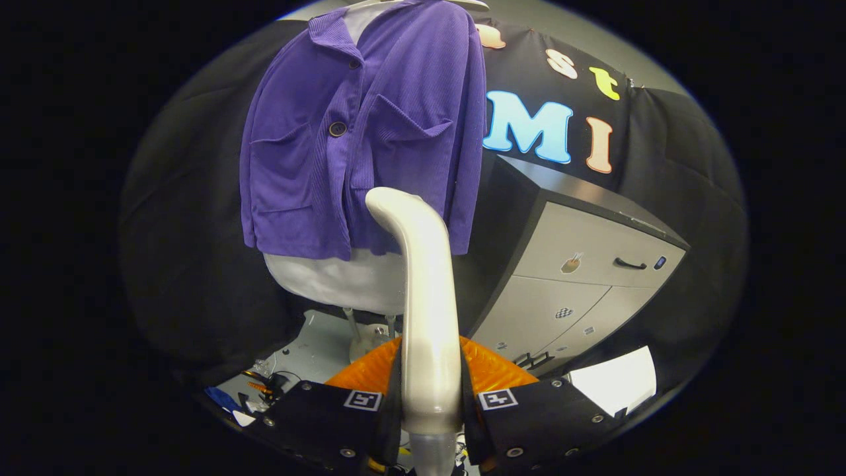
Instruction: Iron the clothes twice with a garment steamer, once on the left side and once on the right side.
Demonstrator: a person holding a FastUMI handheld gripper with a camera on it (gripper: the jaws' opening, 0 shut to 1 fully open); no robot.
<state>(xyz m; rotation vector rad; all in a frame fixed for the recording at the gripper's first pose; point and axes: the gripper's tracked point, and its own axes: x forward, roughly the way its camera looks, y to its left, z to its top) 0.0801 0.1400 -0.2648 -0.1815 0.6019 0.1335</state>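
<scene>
Purple jacket (360, 132) on mannequin | hand-held gripper (429, 396) clamps steamer (426, 291)

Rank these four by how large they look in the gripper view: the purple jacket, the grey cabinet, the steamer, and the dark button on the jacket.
1. purple jacket
2. grey cabinet
3. steamer, gripped between the fingers; it sits nearest the camera, so it looks bigger than it really is
4. dark button

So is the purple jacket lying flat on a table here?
No, the purple jacket hangs upright on a white mannequin torso, beyond the steamer clamped in the gripper.
</scene>
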